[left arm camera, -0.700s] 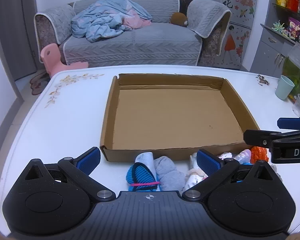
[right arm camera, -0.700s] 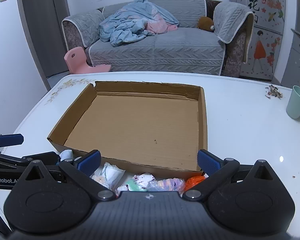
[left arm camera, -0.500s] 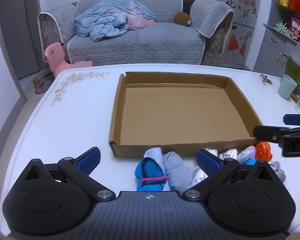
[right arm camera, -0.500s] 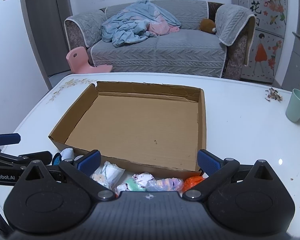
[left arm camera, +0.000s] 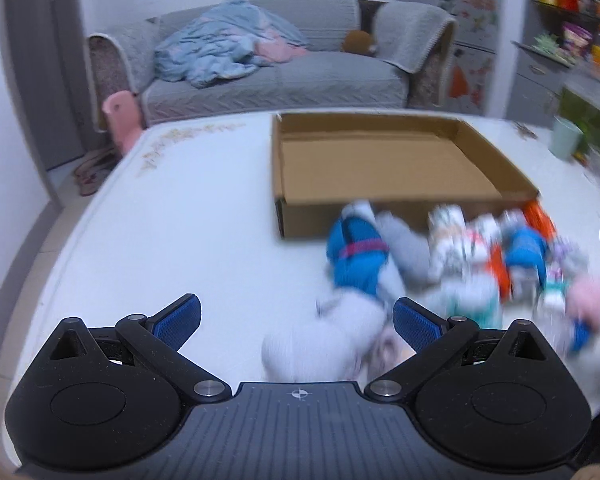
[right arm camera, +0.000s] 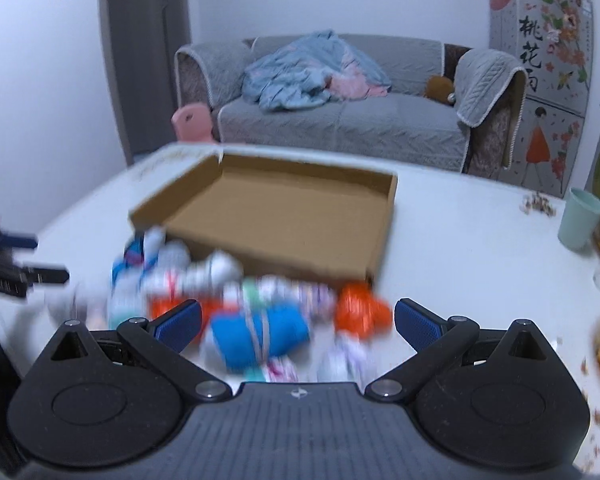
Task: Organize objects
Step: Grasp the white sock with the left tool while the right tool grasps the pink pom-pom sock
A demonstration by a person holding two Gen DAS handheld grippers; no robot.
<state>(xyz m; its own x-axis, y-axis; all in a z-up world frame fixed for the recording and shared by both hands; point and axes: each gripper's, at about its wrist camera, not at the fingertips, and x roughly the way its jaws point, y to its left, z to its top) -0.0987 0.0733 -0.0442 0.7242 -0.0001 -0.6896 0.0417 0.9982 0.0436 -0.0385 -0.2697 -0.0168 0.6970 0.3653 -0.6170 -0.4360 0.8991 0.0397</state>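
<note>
Both tools gape with nothing clamped: the blurred pile of rolled socks (right arm camera: pixel 260 312) lies on the table (left arm camera: pixel 188 216) against the cardboard tray (right arm camera: pixel 300 216), at the left tool's (left arm camera: pixel 296 322) two o'clock and between the right tool's (right arm camera: pixel 298 320) fingers.

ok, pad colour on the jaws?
Blue pads on black arms; sharpest in the right wrist view.

My left gripper (left arm camera: pixel 296 322) and right gripper (right arm camera: pixel 298 322) are matt black plastic with ribbed blue pads and small shiny metal pivot pins. The cardboard box (left arm camera: pixel 384 168) is plain brown, matt, with a rough torn rim. The white table (left arm camera: pixel 188 208) looks smooth and glossy. The rolled socks (right arm camera: pixel 260 332) look like soft knit cloth. The sofa (right arm camera: pixel 340 120) wears a grey quilted cover.
</note>
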